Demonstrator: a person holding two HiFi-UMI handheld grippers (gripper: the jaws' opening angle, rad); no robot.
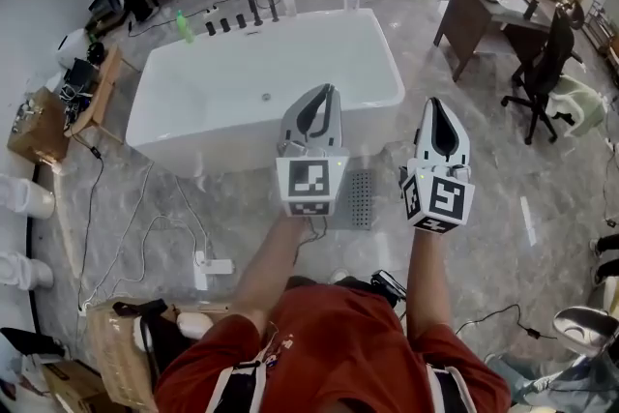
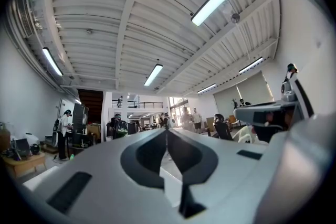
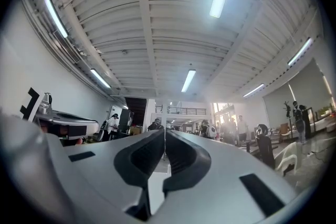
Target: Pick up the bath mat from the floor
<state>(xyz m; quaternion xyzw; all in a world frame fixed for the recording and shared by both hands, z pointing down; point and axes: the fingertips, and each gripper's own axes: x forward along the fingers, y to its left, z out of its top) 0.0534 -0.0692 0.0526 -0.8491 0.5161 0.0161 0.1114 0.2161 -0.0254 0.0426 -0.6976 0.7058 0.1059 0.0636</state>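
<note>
The jaws of left gripper [image 1: 329, 92] and right gripper [image 1: 438, 103] are pressed together; bottles [image 1: 242, 20] are lined along the far rim of the bathtub [image 1: 164, 148].

The person wears a red short-sleeved shirt [image 1: 334, 339]; the left gripper [image 1: 327, 92] and right gripper [image 1: 437, 104] are pale grey, dark inside.

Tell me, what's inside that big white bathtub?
The bathtub looks empty: only a small drain shows on its white bottom. The left gripper, held in front of the camera, covers part of the tub's near side, so that patch cannot be seen.
</note>
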